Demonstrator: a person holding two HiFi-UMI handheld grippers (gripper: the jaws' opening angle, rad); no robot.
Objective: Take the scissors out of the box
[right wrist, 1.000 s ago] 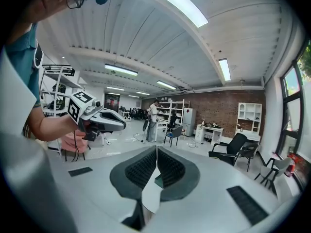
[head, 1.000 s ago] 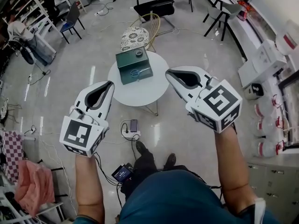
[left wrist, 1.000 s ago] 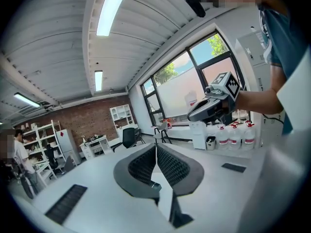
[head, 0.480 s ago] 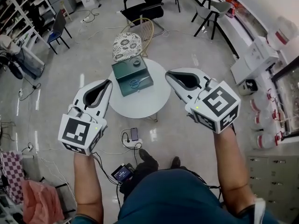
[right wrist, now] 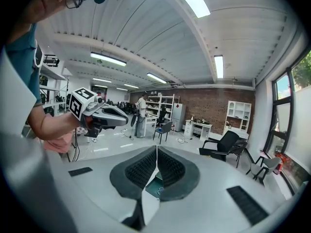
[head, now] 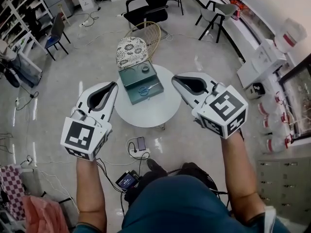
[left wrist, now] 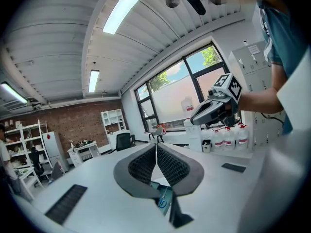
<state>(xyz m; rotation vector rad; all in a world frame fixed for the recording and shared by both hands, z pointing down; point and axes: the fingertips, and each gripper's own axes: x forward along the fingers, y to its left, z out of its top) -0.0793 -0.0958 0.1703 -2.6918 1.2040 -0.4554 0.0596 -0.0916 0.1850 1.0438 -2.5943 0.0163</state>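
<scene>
Hovering near the green box [head: 130,76] with scissors [head: 143,88], left gripper [head: 115,86] and right gripper [head: 174,77] are clenched empty.

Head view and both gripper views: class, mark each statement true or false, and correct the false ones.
1. The left gripper has its jaws shut on nothing. True.
2. The right gripper holds the scissors. False: its jaws are shut and empty, and the scissors lie at the green box.
3. The green box stands on a round white table. True.
4. The patterned chair stands between the person and the table. False: it stands at the table's far side.
</scene>
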